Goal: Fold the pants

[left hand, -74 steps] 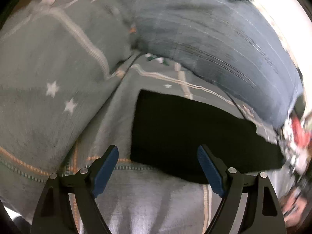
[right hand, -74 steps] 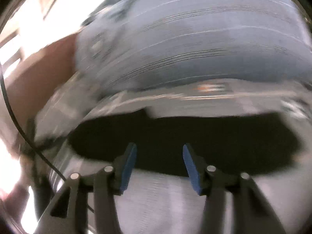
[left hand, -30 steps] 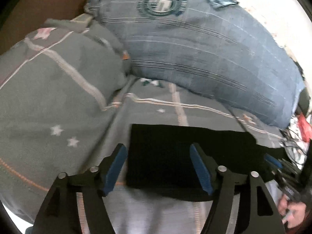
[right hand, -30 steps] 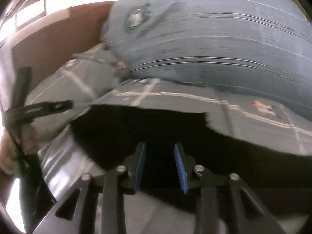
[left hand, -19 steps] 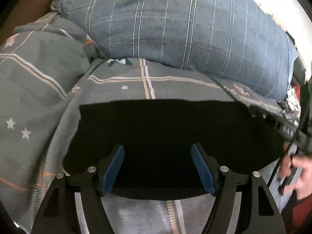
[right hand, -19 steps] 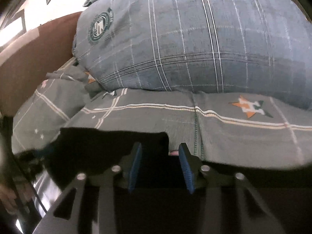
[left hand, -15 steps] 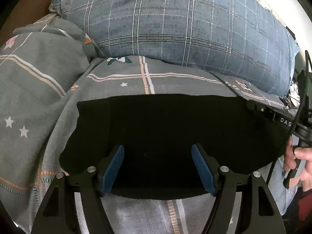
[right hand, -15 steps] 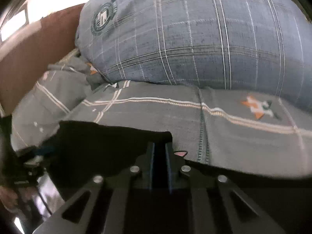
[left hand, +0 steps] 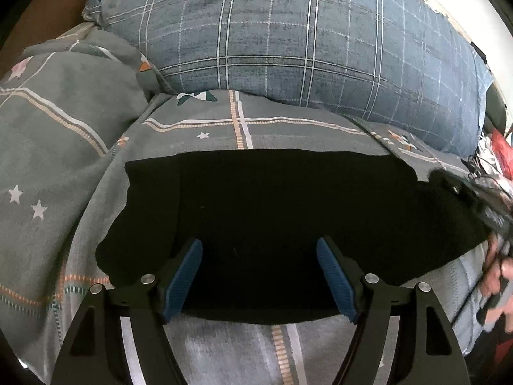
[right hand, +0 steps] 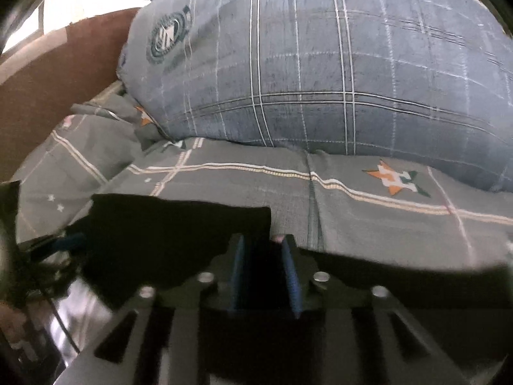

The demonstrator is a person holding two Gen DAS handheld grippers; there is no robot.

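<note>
Left wrist: gray star-print sheet (left hand: 57, 147), blue plaid pillow (left hand: 304, 41); left gripper (left hand: 259, 277) wide, opening above black pants (left hand: 288, 205).

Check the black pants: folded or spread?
Folded, it seems: the black pants lie as one flat compact rectangle with straight edges on the bedsheet; layers indistinguishable.

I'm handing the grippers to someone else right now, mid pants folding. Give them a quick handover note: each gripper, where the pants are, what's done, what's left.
Left gripper: jaws opening, wide, over the near edge of the black pants, pads not pressing.
Right gripper: jaws opening, narrow, black cloth between them at the pants' right end; pads look clear of it.
Pants: lying flat in a dark block on the grey bedspread, in front of the blue plaid pillow.
Done: pants appear laid out, possibly folded once; layers are too dark to tell.
Left: probably regrip an end and fold across.
</note>
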